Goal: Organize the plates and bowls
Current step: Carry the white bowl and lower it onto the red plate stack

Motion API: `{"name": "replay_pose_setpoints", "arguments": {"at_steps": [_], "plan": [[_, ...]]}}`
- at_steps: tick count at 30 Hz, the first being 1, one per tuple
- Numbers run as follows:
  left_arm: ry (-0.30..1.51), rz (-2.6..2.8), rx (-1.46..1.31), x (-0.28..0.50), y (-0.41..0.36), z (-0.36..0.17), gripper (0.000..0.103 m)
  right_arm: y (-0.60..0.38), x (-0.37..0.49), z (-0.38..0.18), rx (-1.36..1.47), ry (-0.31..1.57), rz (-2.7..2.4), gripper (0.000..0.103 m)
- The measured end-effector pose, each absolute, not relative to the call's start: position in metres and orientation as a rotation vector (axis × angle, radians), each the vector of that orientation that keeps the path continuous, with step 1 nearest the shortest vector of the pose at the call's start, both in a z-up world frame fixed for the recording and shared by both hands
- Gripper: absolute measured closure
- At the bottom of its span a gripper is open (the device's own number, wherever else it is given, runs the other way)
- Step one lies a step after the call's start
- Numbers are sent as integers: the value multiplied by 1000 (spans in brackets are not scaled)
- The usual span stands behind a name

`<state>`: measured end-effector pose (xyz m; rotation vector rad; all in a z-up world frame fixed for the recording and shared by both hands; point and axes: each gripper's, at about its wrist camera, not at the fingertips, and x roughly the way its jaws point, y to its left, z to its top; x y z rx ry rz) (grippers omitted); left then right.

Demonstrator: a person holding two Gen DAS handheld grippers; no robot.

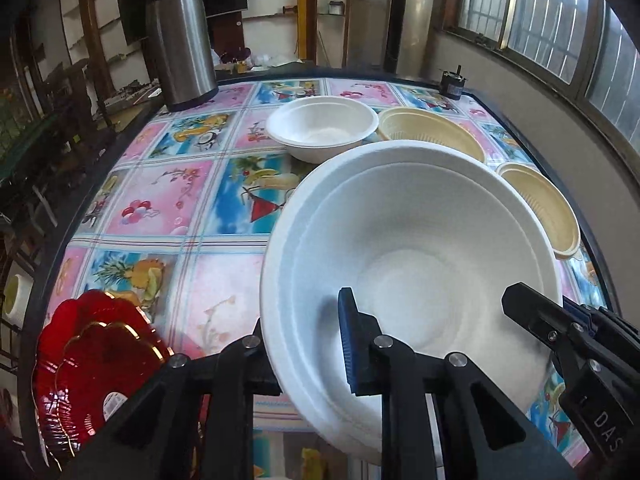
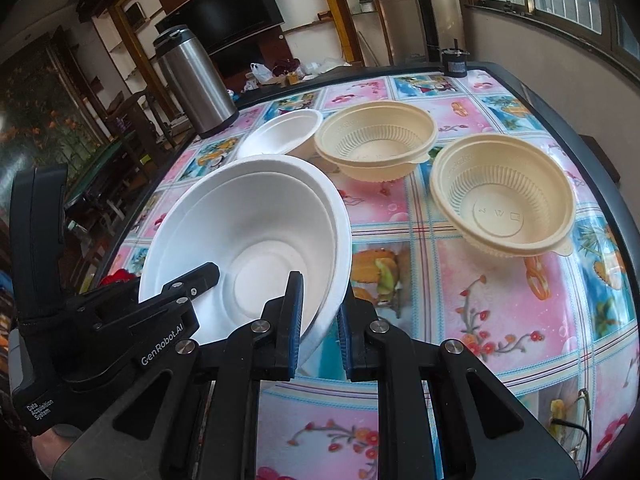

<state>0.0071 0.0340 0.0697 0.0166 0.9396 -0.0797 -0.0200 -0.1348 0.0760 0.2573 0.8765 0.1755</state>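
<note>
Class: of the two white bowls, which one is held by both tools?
The nearer, tilted white bowl; the other white bowl rests untouched near the steel flask.

I see a large white foam bowl [image 2: 248, 240] tilted, its rim raised off the tabletop [image 2: 400, 216]. A second white foam bowl [image 2: 280, 132] stands upright farther back, touching a cream ribbed plastic bowl [image 2: 376, 140]. Another cream ribbed plastic bowl [image 2: 504, 200] stands upright, apart, nearer the tabletop's right edge. Two red scalloped glass plates [image 1: 96, 356] with gold rims lie overlapped at the near left corner; the upper one bears a sticker.
</note>
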Motion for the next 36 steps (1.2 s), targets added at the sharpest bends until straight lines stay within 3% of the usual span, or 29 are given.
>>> {"name": "replay_pose_setpoints", "arguments": {"at_steps": [16, 36], "plan": [[886, 102, -30, -59, 146, 80, 83, -13, -52, 93, 113, 873, 392, 87], [987, 201, -103, -77, 213, 35, 83, 80, -44, 52, -62, 1002, 467, 87]]}}
